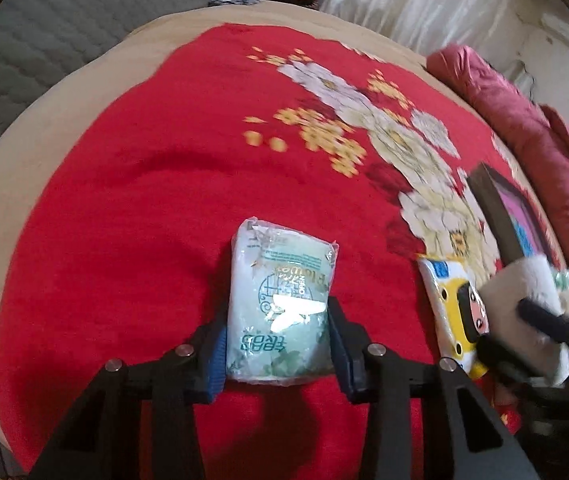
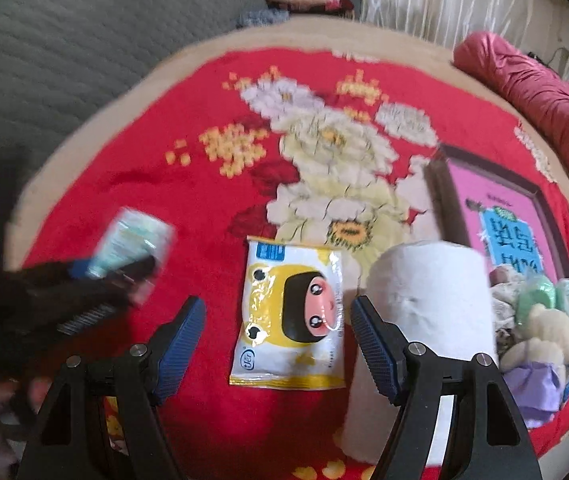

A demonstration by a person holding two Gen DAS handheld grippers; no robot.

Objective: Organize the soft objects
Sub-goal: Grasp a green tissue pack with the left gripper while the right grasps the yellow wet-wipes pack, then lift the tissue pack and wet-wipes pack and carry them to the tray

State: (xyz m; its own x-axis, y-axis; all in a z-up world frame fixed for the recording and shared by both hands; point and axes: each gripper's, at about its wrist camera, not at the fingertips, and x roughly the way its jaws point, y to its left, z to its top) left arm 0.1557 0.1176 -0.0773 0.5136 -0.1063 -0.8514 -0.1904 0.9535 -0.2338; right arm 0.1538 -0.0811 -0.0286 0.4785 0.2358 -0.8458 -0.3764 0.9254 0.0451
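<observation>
Left claw [image 2: 124, 276] with tissue pack [image 2: 134, 240] motion-blurred in right view; toilet roll [image 2: 428, 300] hides part of pink box [image 2: 500, 216].

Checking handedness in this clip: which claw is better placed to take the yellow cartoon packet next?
Right. The right claw stands open astride the yellow cartoon packet; the left claw is already occupied, closed on the green tissue pack.

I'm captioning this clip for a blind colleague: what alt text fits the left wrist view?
The left claw grips a green tissue pack by its sides over a red floral blanket. At right lie a yellow cartoon packet, a white paper roll and a pink box.
</observation>
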